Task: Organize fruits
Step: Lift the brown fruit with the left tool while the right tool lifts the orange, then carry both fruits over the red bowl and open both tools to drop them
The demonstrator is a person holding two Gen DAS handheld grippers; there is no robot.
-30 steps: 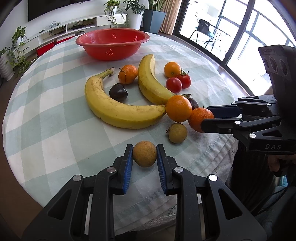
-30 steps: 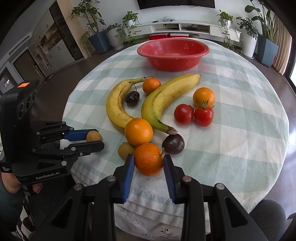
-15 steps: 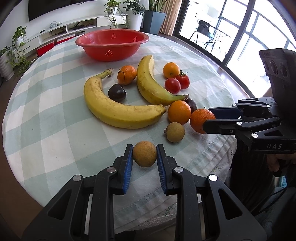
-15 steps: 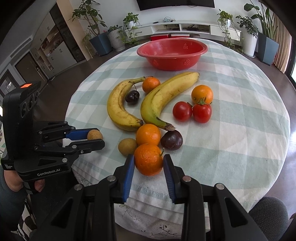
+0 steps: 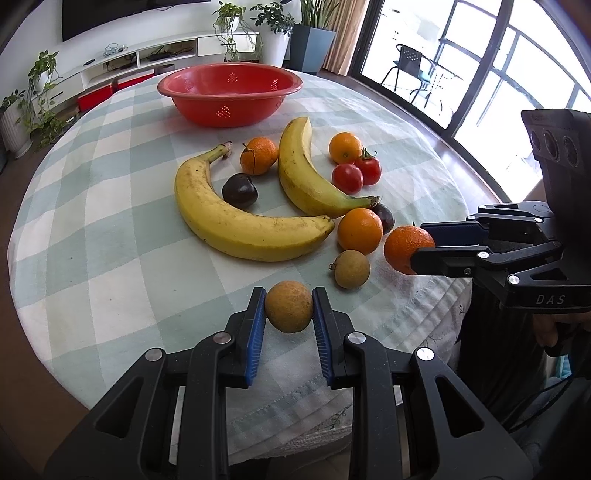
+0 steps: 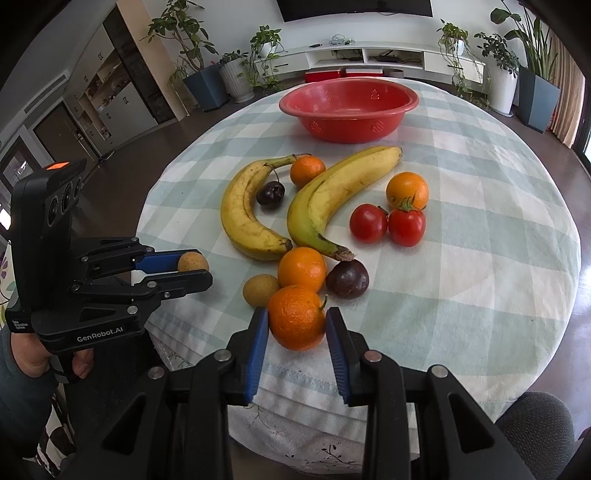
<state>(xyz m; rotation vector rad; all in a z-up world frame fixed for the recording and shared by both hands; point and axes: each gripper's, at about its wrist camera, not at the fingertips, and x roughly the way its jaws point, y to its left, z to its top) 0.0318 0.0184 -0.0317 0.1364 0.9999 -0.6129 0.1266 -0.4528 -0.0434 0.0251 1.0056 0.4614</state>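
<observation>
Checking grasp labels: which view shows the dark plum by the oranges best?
Right wrist view: the dark plum lies in the open beside the loose orange, below the banana tip, nearly whole. Left wrist view: the same plum is only a sliver behind that orange.

We see a round tabletop under a pale green and white checked cloth, its near edge hanging in folds. Beyond the far edge, a long low white media shelf runs along a white wall, with red boxes beneath it and a dark flat screen mounted above. Leafy potted plants stand at both ends of the shelf, some in tall blue-grey planters. The floor is dark brown wood. Tall black-framed glass doors let in bright daylight, and a dark chair sits outside.
</observation>
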